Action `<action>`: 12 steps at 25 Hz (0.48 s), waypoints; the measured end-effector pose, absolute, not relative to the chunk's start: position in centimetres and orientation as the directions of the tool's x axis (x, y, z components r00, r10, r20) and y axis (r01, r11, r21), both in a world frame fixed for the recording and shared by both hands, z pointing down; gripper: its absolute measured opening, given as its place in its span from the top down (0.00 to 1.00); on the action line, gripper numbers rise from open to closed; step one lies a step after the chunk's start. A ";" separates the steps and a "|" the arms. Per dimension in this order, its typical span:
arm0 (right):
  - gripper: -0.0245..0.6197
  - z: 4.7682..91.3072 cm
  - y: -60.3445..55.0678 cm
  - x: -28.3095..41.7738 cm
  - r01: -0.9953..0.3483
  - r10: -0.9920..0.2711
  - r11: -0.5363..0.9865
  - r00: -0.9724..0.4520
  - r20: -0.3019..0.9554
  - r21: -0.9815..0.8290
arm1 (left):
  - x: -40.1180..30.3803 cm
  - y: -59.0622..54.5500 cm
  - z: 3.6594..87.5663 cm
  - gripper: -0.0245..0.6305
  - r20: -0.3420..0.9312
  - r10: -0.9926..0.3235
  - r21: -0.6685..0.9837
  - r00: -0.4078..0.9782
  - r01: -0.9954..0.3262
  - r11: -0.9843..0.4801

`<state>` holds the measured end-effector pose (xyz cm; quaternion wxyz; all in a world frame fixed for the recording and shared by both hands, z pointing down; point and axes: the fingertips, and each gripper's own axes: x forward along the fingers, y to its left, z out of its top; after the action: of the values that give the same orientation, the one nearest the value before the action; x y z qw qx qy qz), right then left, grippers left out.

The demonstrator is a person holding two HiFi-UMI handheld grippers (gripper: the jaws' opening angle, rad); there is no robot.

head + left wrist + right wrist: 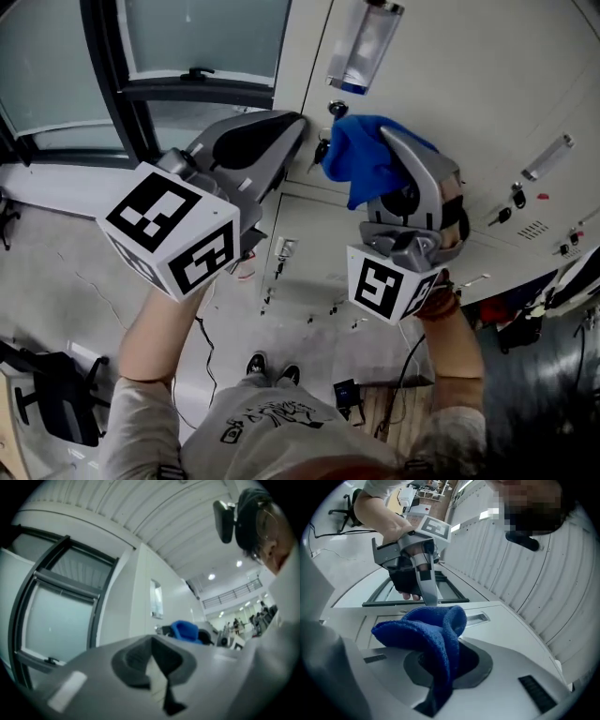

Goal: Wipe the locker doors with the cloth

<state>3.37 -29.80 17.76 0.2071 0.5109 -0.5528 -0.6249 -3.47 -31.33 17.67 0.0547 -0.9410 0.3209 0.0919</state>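
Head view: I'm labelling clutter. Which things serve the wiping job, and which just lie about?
In use: blue cloth, pinched in the right tongs; locker doors.
Lying about: window, office chair.

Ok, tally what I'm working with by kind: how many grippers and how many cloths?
Grippers: 2, the left gripper and the right gripper
Cloths: 1, the blue cloth, clamped in the right gripper
Total: 3
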 end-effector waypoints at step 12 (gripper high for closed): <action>0.92 27.2 -30.3 2.3 -0.178 -0.841 -0.289 -0.422 -0.338 0.941 | -4.1 -32.6 23.8 0.96 -0.151 -0.684 -0.031 0.714 -0.695 -0.719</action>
<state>2.30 -30.29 27.23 0.2554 0.4728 -0.5386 -0.6489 -4.10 -32.63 23.79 0.0426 -0.9248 0.3726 0.0645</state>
